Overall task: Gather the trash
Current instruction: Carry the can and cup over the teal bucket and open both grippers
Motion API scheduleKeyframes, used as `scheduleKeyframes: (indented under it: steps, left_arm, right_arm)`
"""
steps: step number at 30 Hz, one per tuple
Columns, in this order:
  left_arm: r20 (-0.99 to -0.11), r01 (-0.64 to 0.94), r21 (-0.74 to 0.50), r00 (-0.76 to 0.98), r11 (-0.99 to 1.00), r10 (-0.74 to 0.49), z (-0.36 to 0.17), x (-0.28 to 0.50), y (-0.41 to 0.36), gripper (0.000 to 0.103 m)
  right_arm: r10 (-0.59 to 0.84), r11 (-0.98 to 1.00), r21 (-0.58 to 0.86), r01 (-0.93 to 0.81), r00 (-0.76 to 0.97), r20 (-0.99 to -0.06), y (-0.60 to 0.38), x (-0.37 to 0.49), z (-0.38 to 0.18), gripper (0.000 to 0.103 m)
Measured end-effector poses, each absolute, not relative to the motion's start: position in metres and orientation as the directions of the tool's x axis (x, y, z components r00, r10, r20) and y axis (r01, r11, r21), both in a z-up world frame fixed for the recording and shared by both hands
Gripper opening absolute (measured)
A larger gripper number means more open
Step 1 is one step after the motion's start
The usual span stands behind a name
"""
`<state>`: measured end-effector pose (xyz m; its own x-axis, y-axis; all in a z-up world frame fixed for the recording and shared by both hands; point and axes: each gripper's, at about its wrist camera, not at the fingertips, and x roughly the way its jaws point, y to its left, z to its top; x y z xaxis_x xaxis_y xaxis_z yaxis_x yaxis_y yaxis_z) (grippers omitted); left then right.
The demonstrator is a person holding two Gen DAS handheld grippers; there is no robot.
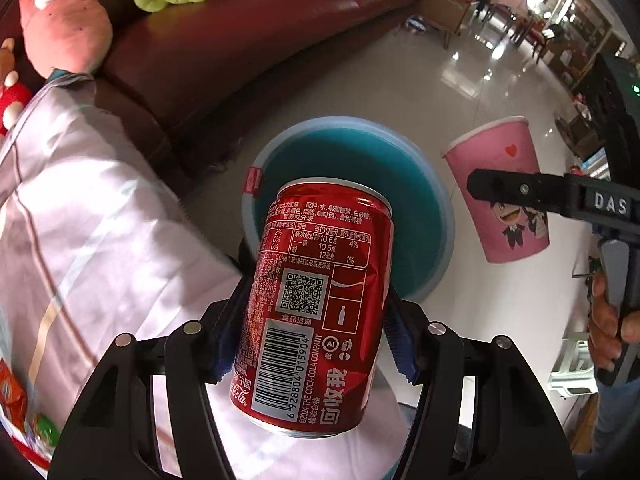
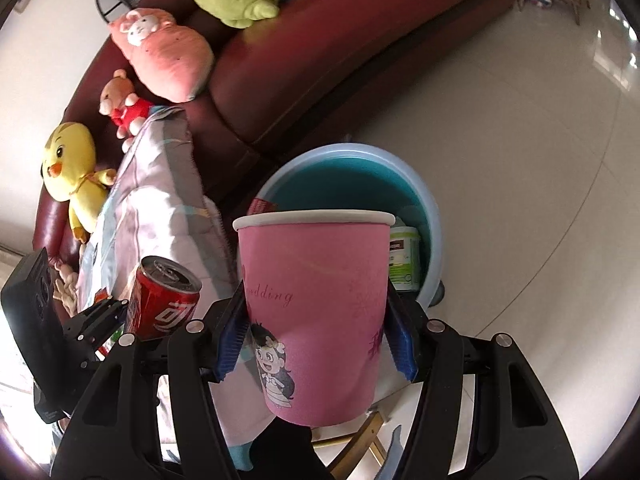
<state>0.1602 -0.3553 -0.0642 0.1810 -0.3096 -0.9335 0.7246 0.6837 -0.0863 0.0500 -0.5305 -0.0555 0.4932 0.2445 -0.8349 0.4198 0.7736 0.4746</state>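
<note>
Can (image 1: pixel 320 300) gripped in left claw (image 1: pixel 316 320), cup (image 2: pixel 316 312) in right claw (image 2: pixel 316 340); bin (image 2: pixel 434 240) just ahead (some trash already inside); both drops pending.

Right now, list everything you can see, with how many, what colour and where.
cola can: one, red, in left gripper
paper cup: one, pink, in right gripper
bin: one, blue, on floor by sofa
green-label container: one, inside bin
sofa: one, dark red
plush toys: four, pink, green, yellow, red-dressed bear, on sofa
blanket: one, pale striped, over sofa edge
hand: one, on right gripper's handle
</note>
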Motion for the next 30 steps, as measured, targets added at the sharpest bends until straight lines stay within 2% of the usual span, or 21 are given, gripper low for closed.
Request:
scheduleKeyframes:
  steps: [6, 10, 27, 30]
  left_arm:
    - [-0.941, 0.723, -0.090, 0.164, 0.685, -0.296, -0.078, 0.175, -0.374, 0.065]
    - [-0.939, 0.705, -0.066, 0.196, 0.706, -0.282, -0.082, 0.182, -0.375, 0.090]
    - [-0.943, 0.659, -0.122, 0.156, 0.742, -0.294, -0.085, 0.176, -0.341, 0.092]
    - [-0.942, 0.652, -0.134, 0.151, 0.746, -0.301, -0.082, 0.176, -0.338, 0.094]
  right_arm:
    - [0.240, 0.755, 0.473, 0.454, 0.481, -0.844, -0.542, 0.058, -0.069, 0.058]
    - [0.238, 0.756, 0.462, 0.463, 0.463, -0.854, -0.545, 0.061, -0.076, 0.058]
    - [0.253, 0.768, 0.446, 0.460, 0.422, -0.870, -0.536, 0.079, -0.092, 0.059]
    - [0.266, 0.774, 0.448, 0.449, 0.412, -0.872, -0.529, 0.085, -0.093, 0.063]
